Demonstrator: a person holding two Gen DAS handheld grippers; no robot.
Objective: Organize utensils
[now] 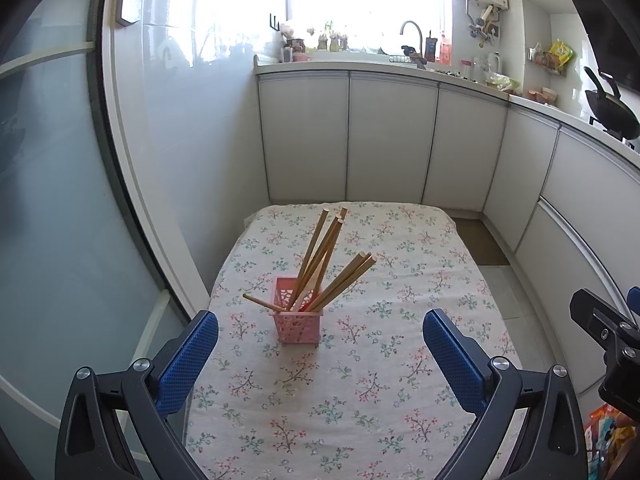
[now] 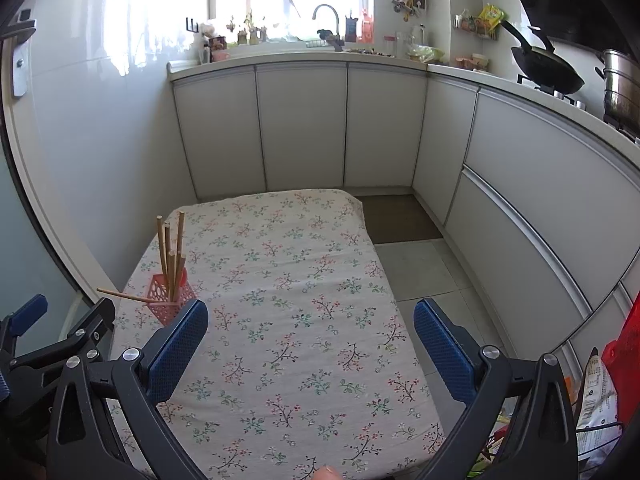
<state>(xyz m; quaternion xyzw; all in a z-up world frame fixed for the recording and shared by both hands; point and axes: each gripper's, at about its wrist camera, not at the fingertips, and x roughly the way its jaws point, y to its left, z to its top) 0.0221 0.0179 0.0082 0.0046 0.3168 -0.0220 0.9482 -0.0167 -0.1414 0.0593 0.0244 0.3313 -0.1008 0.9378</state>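
The desk [image 1: 420, 360], covered by a floral cloth, fills the middle of both views, with white kitchen cabinets [image 1: 392, 136] behind it. The left gripper [image 1: 320, 344] hovers low over the near part of the desk, its jaws spread wide and holding nothing. The right gripper [image 2: 310, 340] hovers beside it further right, its jaws likewise released and empty.

The pink holder [image 1: 298, 312] stands upright on the cloth, directly ahead of the left gripper and well to the left in the right wrist view. It is a small square basket with perforated sides. The chopsticks [image 1: 320, 252] are plain wooden sticks, standing in it at splayed angles. One stick [image 1: 260, 303] lies almost flat across the rim, its end poking out to the left.

No loose utensil shows on the cloth, so the sorting looks nearly done; what seems left is to tidy that flat stick. To do it well, I would bring the left jaws in from the side, close on the protruding end, and tip it upright gently, since the light holder would likely slide or topple if pushed.
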